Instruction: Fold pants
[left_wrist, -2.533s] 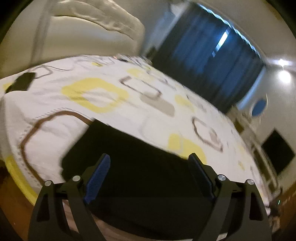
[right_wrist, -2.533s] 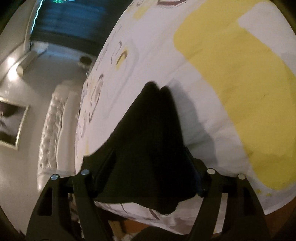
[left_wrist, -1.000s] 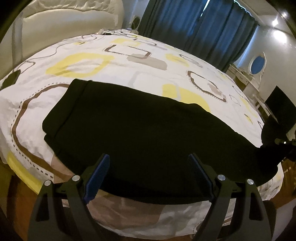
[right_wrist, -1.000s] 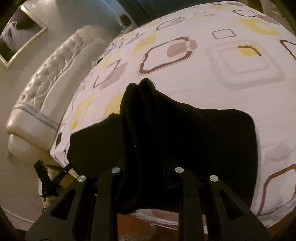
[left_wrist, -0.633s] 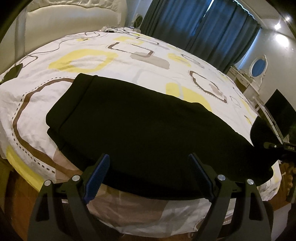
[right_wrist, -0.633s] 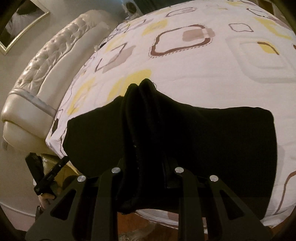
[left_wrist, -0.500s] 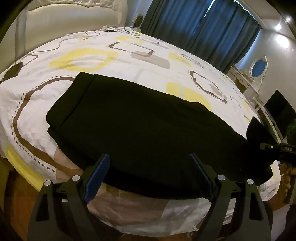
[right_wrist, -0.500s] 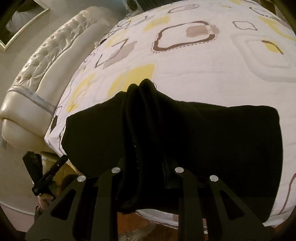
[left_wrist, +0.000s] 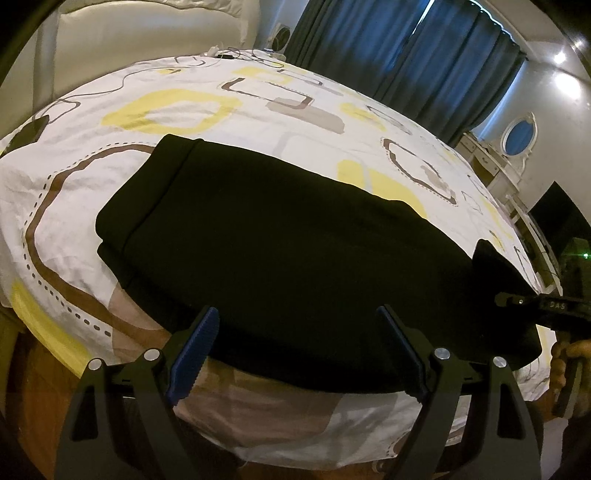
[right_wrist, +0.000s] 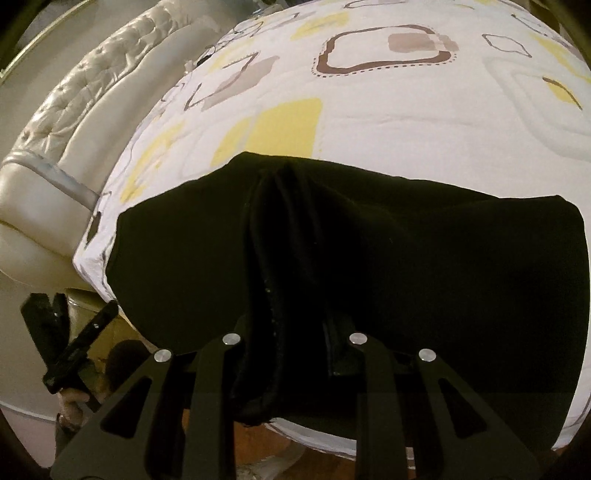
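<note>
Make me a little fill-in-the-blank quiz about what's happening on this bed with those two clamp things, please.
1. The pants lying on the bed are ____ in colour.
2. The right gripper is shut on a bunched end of the ____.
3. The left gripper has its jaws ____, with nothing held.
4. The curtains behind the bed are ____.

Missing words: black; pants; open; blue

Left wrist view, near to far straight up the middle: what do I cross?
Left gripper → black pants → patterned bed sheet → blue curtains.
</note>
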